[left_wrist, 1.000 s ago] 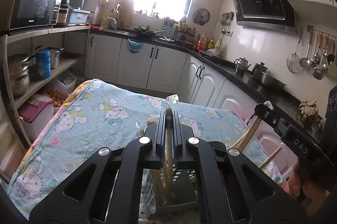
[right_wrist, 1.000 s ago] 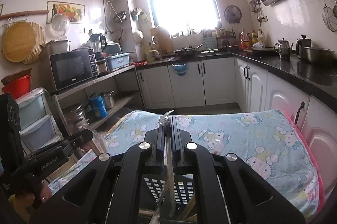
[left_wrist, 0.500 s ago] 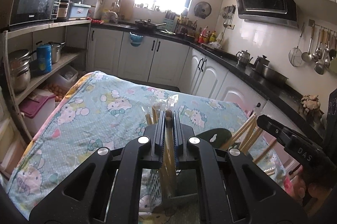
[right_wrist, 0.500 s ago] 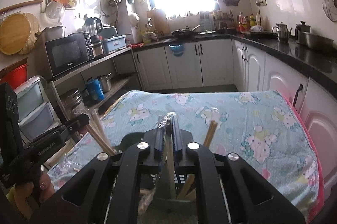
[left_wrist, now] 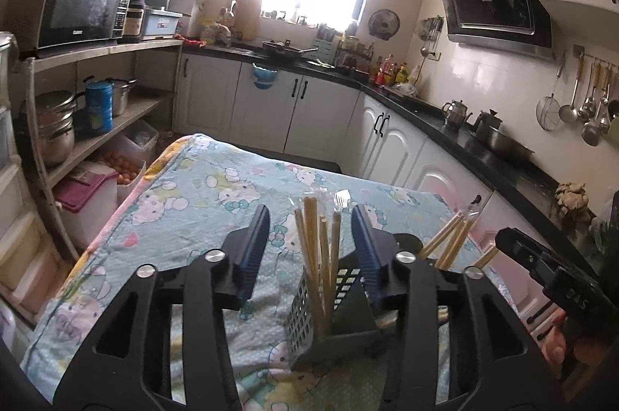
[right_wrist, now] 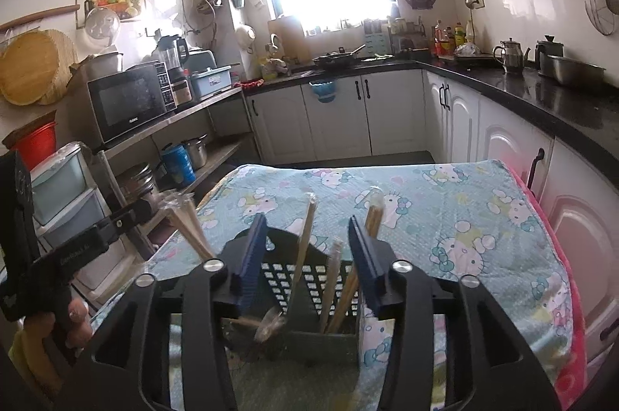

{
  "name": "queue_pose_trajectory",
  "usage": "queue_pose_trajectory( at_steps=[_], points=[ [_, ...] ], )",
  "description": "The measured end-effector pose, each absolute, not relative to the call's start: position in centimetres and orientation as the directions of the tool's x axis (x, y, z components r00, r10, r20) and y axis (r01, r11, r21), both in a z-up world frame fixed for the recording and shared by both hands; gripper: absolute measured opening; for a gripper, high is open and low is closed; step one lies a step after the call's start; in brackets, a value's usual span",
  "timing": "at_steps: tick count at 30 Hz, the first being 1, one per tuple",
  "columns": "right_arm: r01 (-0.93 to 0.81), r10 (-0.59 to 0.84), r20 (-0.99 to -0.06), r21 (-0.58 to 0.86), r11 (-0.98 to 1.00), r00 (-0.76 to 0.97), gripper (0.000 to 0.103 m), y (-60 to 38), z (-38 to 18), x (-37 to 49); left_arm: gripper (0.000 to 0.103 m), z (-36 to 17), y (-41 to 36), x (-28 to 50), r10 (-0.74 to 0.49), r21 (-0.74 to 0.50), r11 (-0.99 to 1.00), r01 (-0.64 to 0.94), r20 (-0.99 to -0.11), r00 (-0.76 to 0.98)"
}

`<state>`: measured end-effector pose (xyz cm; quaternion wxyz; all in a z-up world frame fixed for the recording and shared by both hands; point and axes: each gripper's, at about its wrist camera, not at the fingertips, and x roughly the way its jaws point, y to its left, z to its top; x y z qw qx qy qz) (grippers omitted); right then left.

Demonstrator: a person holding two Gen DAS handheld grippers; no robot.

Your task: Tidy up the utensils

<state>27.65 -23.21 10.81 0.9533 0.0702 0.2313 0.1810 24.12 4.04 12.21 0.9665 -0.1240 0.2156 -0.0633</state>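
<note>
Both grippers have just been opening, jaws now spread and gripping nothing. Left gripper (left_wrist: 309, 229) straddles loose wooden chopsticks (left_wrist: 321, 256) standing in the green perforated holder (left_wrist: 329, 314); right gripper (right_wrist: 307, 237) straddles wrapped chopsticks (right_wrist: 305, 240) in that same holder, which sits on the cartoon-cat tablecloth (left_wrist: 193, 209).

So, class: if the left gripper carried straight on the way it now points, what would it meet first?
Probably the chopsticks standing in the green holder, directly between the left gripper's open jaws, which have just been opening; depth is hard to judge.
</note>
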Motion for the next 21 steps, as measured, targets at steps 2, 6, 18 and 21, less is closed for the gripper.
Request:
queue_pose_trajectory(
  at_steps=[2,6,18,21],
  points=[
    [-0.321,0.385,-0.410,0.218,0.922,0.827,0.051,-23.2,11.0,26.8,0.045,12.4,4.1,23.4,-0.173,-0.265,0.962,0.067,-0.400,0.900],
    [-0.332,0.388,-0.399,0.204,0.921,0.831,0.059,-23.3,11.4,25.1,0.056,12.7,4.0,21.9,-0.168,-0.255,0.965,0.068,-0.394,0.904],
    [-0.355,0.401,-0.377,0.187,0.916,0.835,0.085,-23.6,10.9,19.4,0.089,11.1,3.2,17.5,-0.170,-0.236,0.969,0.075,-0.409,0.897],
    [-0.358,0.396,-0.385,0.171,0.918,0.834,0.087,-23.6,10.2,18.1,0.091,10.2,2.9,16.6,-0.166,-0.231,0.970,0.072,-0.421,0.892]
  ],
)
